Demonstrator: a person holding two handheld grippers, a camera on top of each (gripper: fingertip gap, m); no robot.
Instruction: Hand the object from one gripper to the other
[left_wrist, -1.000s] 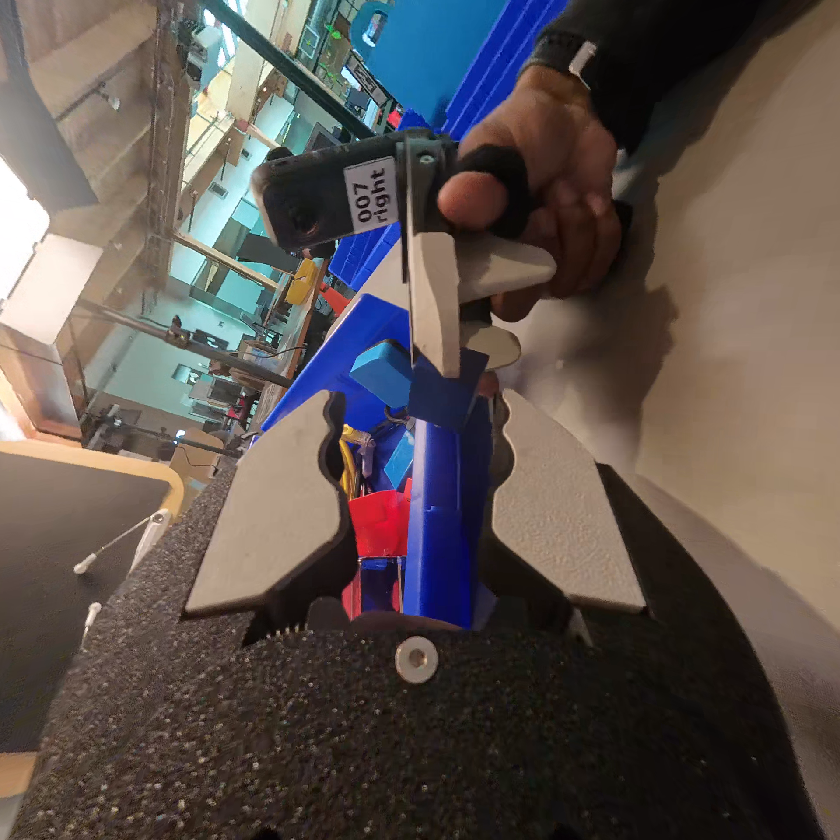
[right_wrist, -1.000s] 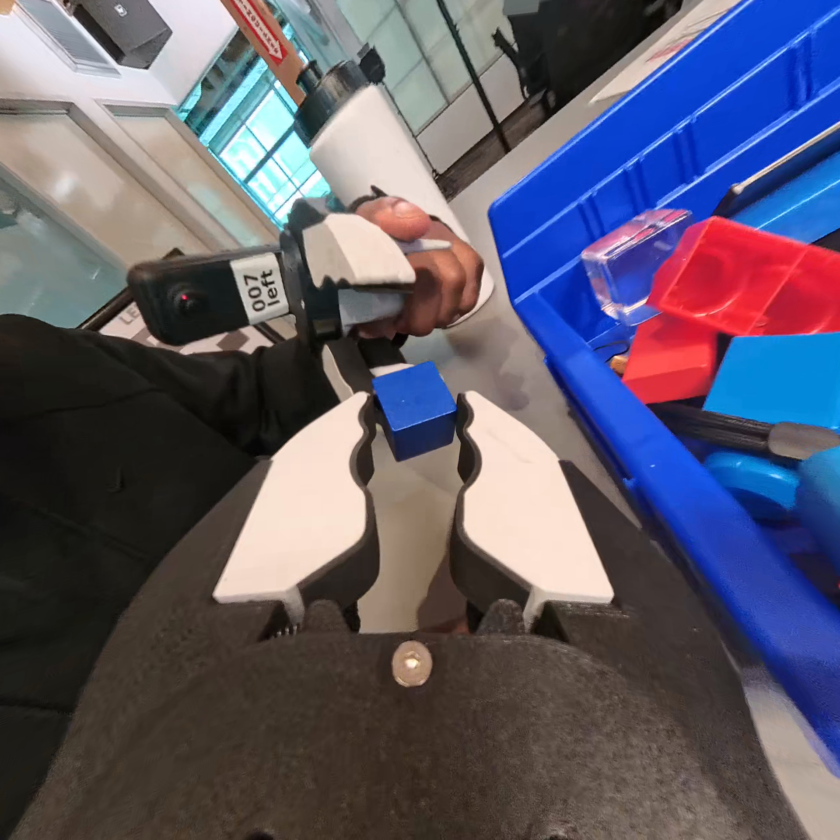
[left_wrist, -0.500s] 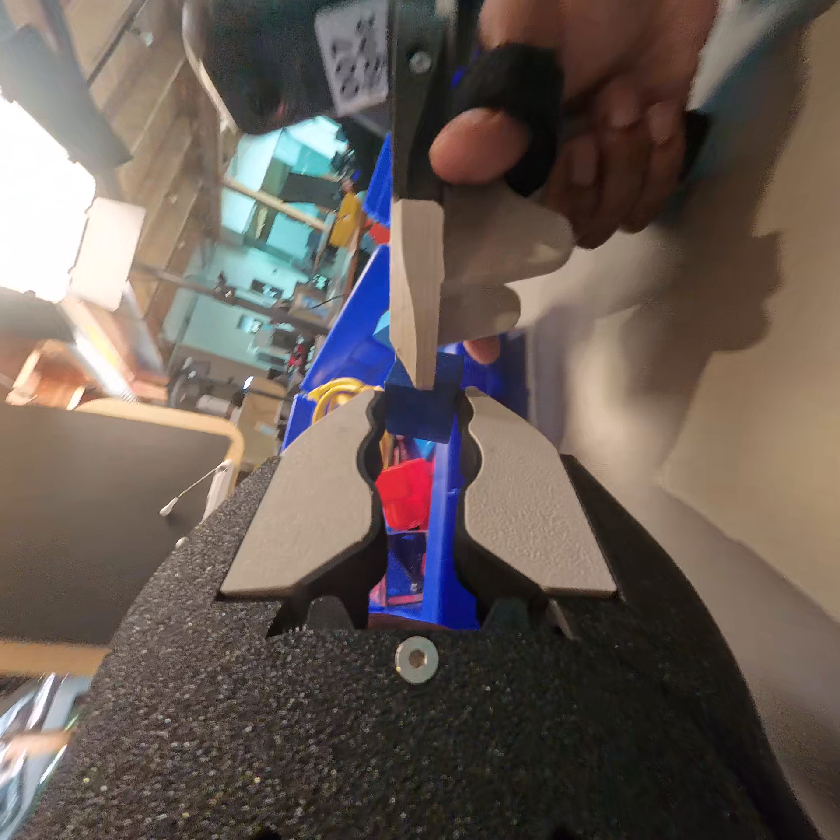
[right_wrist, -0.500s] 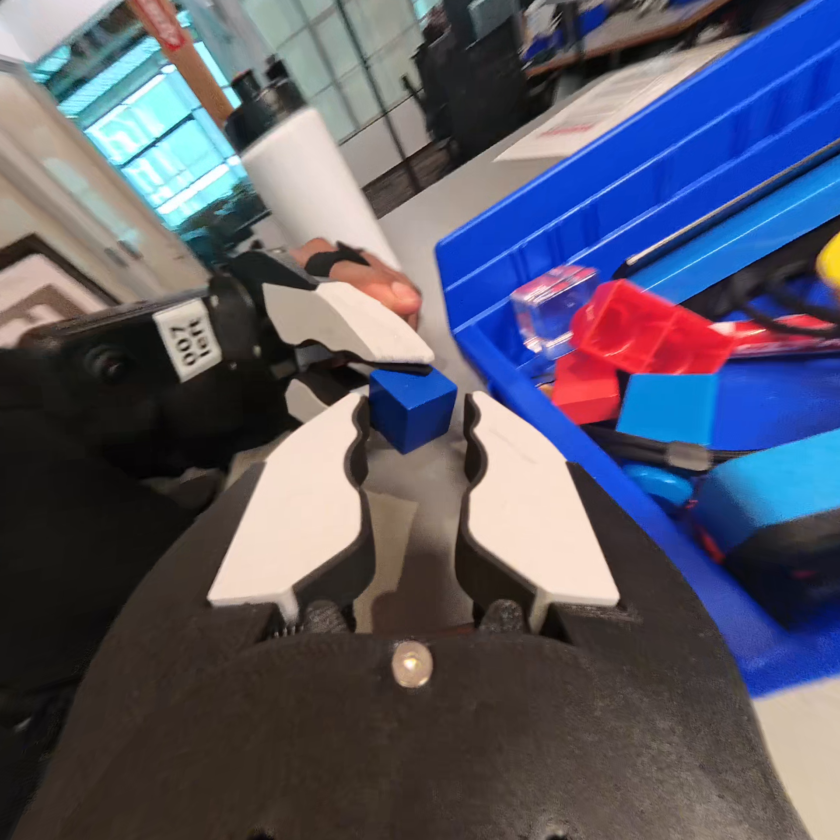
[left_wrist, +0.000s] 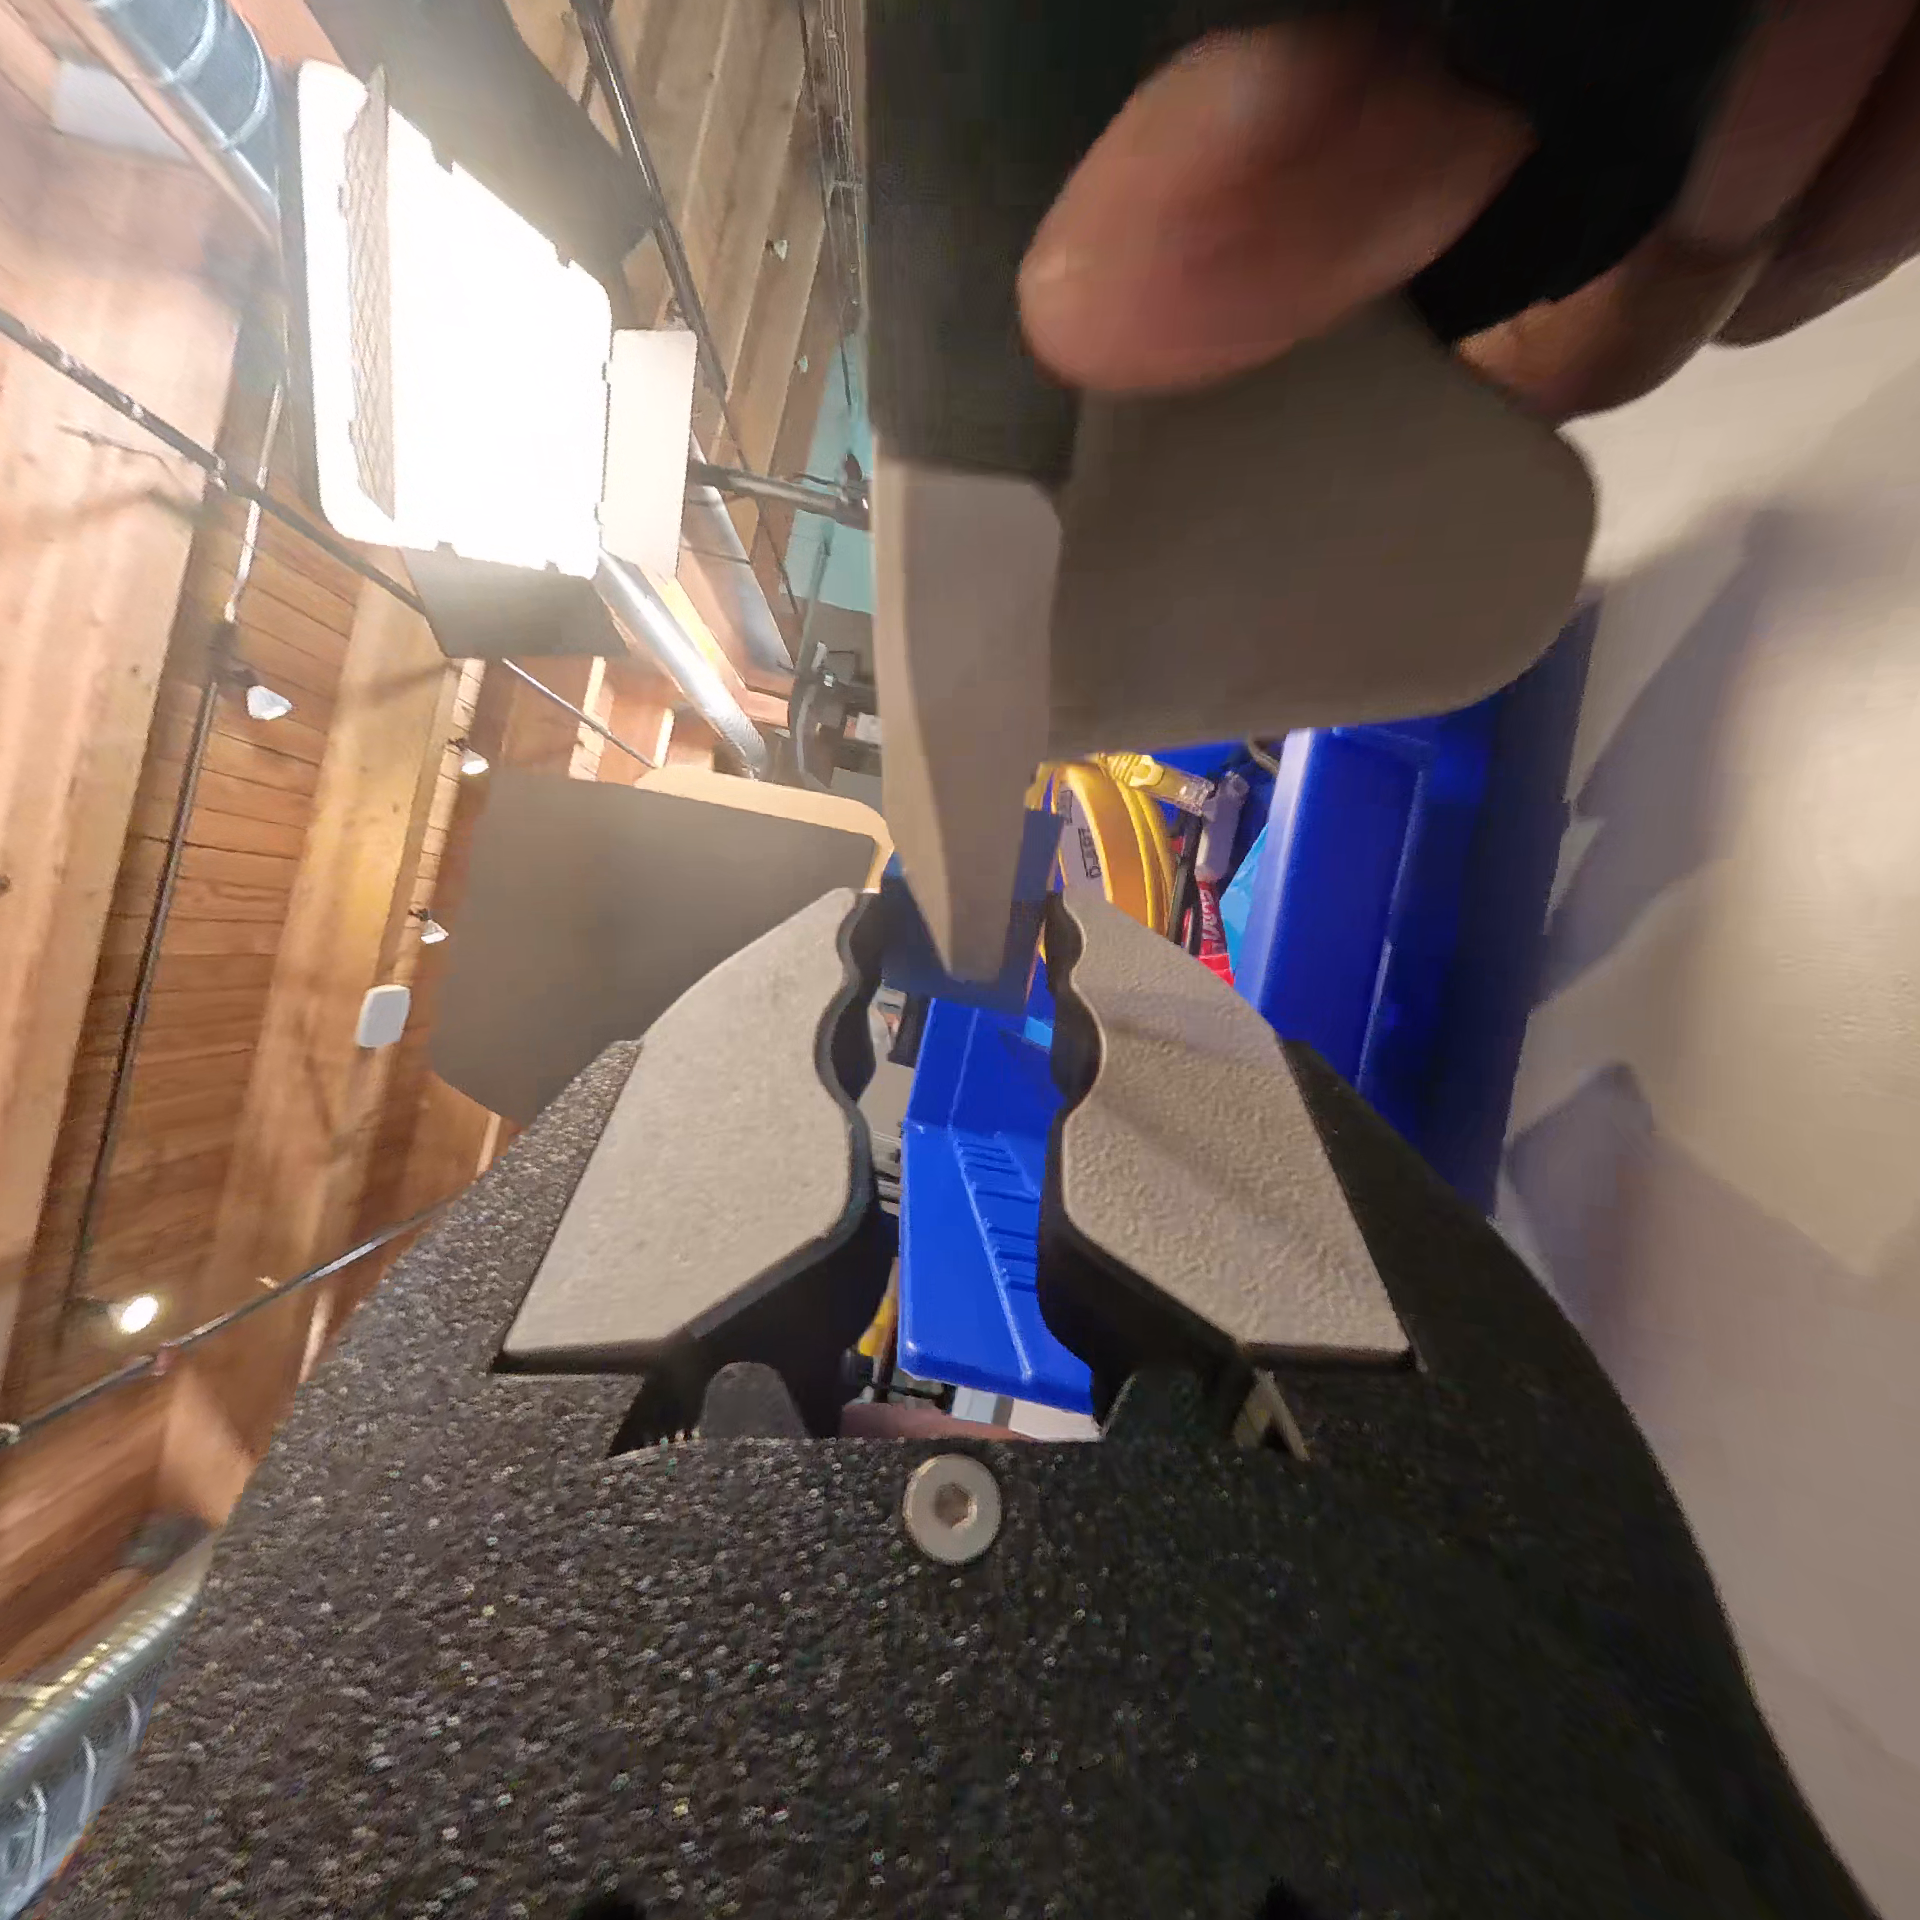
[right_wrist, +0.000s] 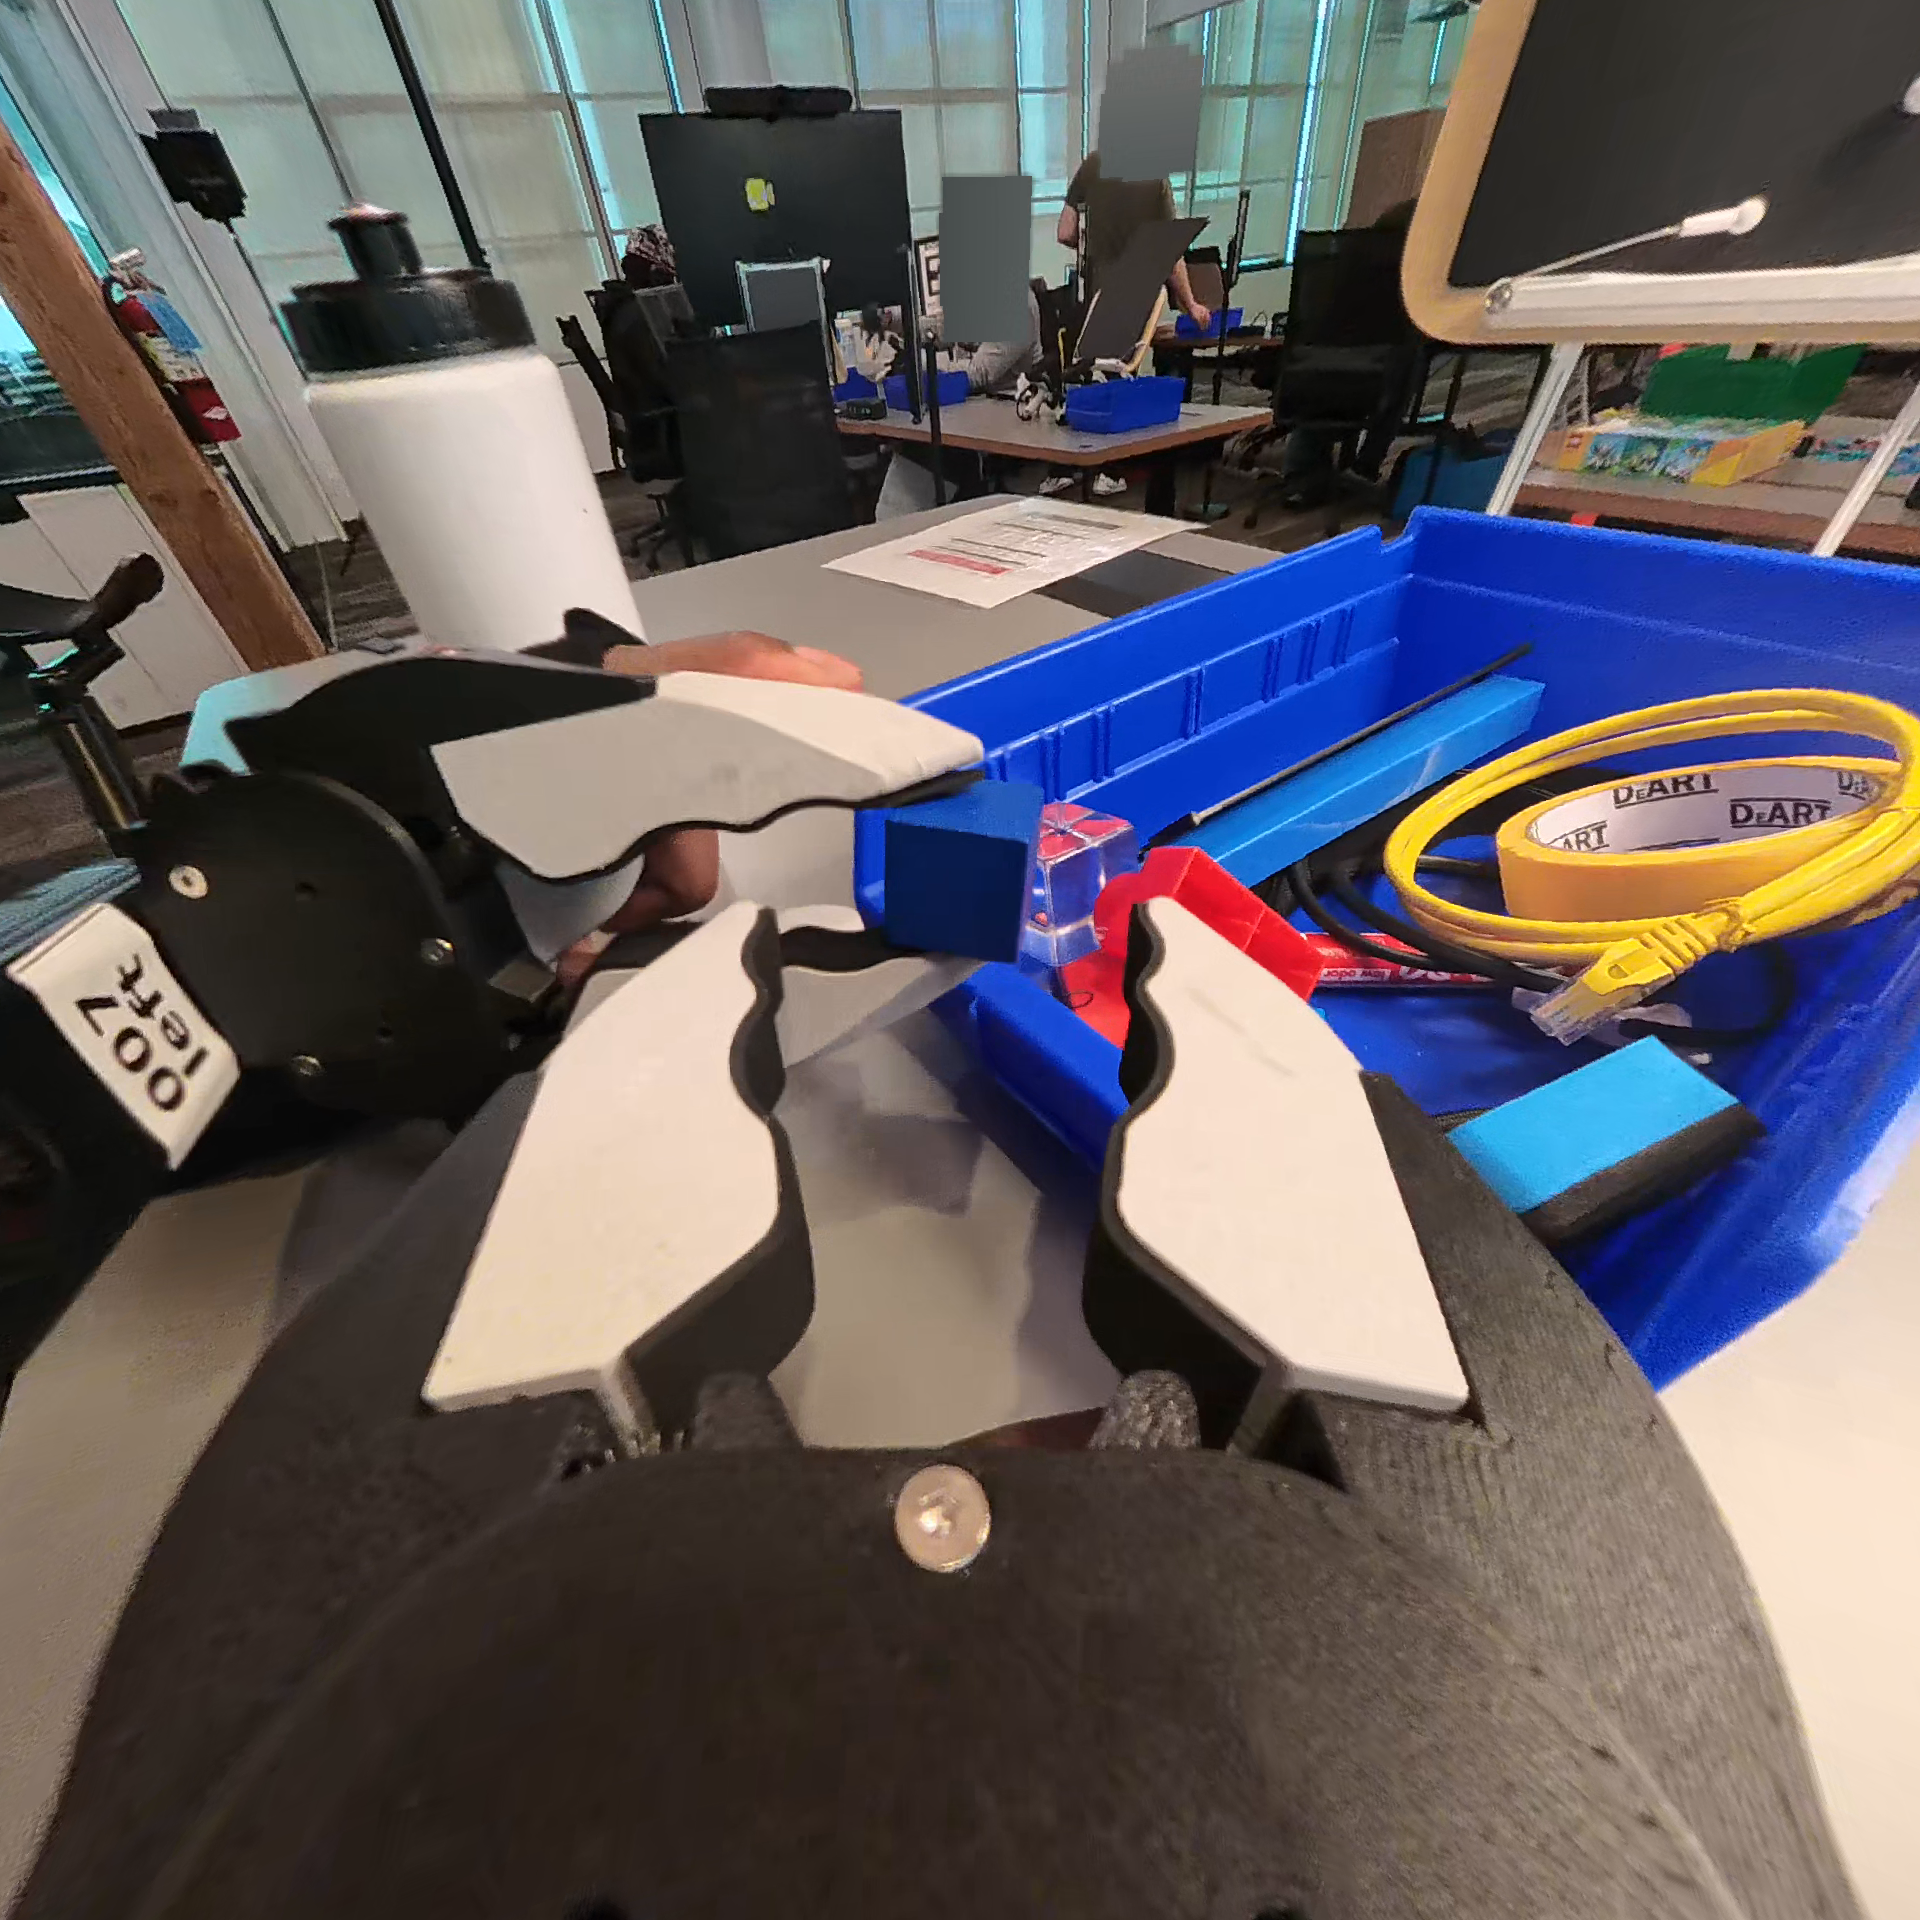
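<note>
Grey tabletop (right_wrist: 790, 592) runs under my work, an office behind it. My small dark-blue cube (right_wrist: 961, 868) sits pinched at the tips of my left gripper (left_wrist: 951, 940), held in the air just beside the blue plastic bin (right_wrist: 1662, 582) rim. My right gripper (right_wrist: 945, 925) stands spread wide, apparently clear of the cube, though the left wrist view is crowded. I judge the handover nearly finished: only drawing the right away remains.

Matt blue cube (right_wrist: 961, 868), glossy plastic bin (right_wrist: 1621, 582), grainy black gripper body (left_wrist: 935, 1662) (pale textured fingers (left_wrist: 707, 1122)).
</note>
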